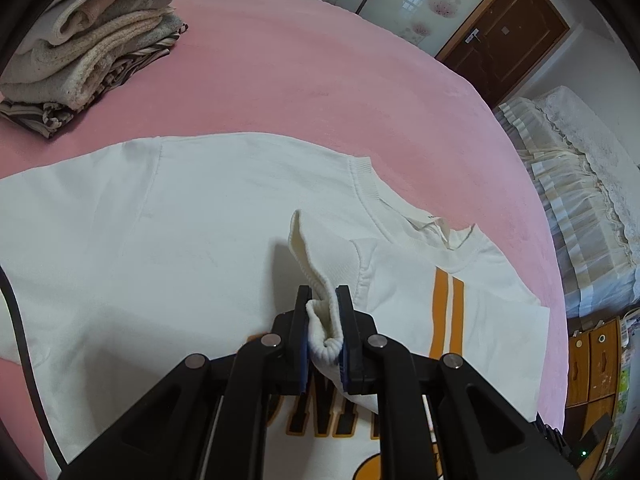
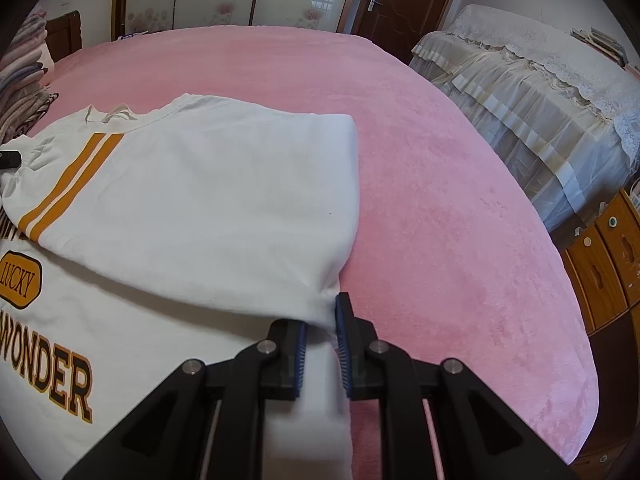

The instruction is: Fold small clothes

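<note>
Black fingers of the left gripper (image 1: 323,320) fill the near edge of the left view, clamped on a ribbed cuff (image 1: 320,332) whose sleeve end rises between the pads; the cuff belongs to a white sweatshirt (image 1: 140,240) that lies spread on the pink bedspread (image 1: 320,92), its collar (image 1: 400,216) towards the far right and orange stripes (image 1: 448,312) just right of the gripper; a pile of folded clothes (image 1: 88,52) sits at the far left, well apart from it.

From the right view, the right gripper (image 2: 322,340) has its jaws parted only slightly, with the shirt's right edge at the armpit between them; whether the pads actually pinch the cloth I cannot tell; the right sleeve (image 2: 224,200) already lies folded across the chest, above the printed lettering (image 2: 44,376).

The step in hand looks like bringing the left sleeve inward over the body; to do it well, the cuff should be carried low and flat across the chest so the sleeve lands straight, without a twist and with no slack bunched at the shoulder; the right gripper would best steady the side seam so the body does not slide on the plush bedspread; release should come only once the cuff rests on the cloth.
</note>
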Action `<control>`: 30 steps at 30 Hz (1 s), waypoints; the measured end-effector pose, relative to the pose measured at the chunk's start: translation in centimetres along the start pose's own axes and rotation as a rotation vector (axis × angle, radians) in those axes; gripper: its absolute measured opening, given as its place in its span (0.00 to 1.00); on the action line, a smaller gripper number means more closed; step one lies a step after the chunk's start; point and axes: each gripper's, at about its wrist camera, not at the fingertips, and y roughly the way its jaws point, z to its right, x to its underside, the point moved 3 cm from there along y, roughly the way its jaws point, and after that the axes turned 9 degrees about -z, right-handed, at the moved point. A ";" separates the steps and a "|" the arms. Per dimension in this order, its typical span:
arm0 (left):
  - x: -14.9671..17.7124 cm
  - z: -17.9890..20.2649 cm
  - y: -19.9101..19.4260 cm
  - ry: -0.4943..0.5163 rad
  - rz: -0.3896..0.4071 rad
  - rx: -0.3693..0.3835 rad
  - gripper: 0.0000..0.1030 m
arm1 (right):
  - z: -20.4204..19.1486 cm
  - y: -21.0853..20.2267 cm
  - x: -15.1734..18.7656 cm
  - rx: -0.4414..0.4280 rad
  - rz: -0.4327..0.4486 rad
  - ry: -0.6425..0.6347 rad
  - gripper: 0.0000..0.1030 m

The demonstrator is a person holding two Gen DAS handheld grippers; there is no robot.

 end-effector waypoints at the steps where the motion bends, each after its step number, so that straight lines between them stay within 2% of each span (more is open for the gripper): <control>1: -0.1 -0.1 0.1 -0.002 0.002 0.006 0.09 | -0.2 0.0 0.0 0.004 0.000 0.000 0.13; 6: -0.3 0.0 -0.6 0.001 0.045 0.034 0.09 | -0.6 -0.2 -0.1 0.011 0.008 -0.001 0.13; 9: -0.3 0.5 -0.8 0.047 0.079 0.013 0.09 | -0.7 0.0 -0.1 0.008 -0.008 -0.009 0.13; 12: -0.4 -0.4 1.0 0.029 0.034 -0.018 0.10 | -0.7 0.1 -0.2 0.000 -0.041 -0.027 0.17; 16: 0.0 -1.9 2.2 0.006 0.001 -0.016 0.13 | 0.2 -0.9 -0.2 -0.078 -0.054 -0.034 0.28; 20: 0.1 -1.2 1.9 0.057 -0.013 -0.052 0.17 | 1.6 -2.6 -0.2 -0.117 -0.059 -0.062 0.34; 22: 0.3 -1.1 1.4 0.077 -0.016 -0.063 0.18 | 2.4 -3.5 -0.7 -0.138 -0.049 -0.056 0.35; 26: 0.5 -1.7 0.6 0.116 -0.002 -0.157 0.19 | 4.7 -5.3 -2.9 -0.195 -0.007 0.005 0.36; 30: -0.2 -3.6 0.3 0.071 0.001 -0.198 0.18 | 5.8 -4.5 -5.7 -0.209 0.012 0.052 0.36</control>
